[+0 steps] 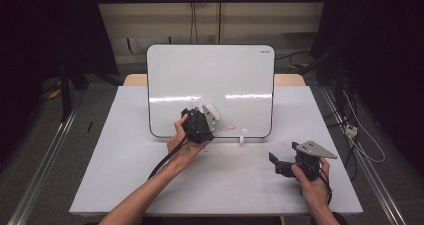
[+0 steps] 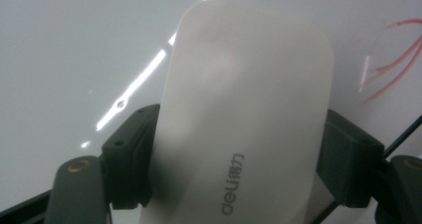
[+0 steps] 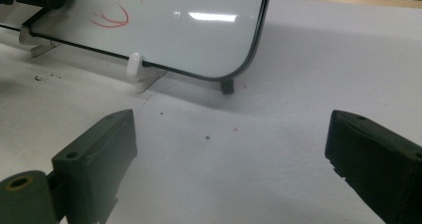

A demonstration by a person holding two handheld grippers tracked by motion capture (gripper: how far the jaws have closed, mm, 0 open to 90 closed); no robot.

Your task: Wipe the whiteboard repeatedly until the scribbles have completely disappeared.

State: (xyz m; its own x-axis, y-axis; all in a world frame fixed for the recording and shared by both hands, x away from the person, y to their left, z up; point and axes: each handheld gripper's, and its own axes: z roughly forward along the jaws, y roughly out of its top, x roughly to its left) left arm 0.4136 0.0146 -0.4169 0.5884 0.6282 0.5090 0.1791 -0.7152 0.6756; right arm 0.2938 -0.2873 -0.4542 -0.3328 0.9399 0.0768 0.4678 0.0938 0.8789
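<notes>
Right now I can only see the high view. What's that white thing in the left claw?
Observer: In the left gripper view, the left claw grips a white eraser by its sides. It has grey "deli" lettering on it.
Operator: Is there any drawing on the board?
Observer: Yes. The right gripper view shows thin red curved strokes near the bottom edge of the whiteboard.
Operator: Is the right claw holding anything?
Observer: No. The right claw is open, with just bare table between its jaws.
</notes>
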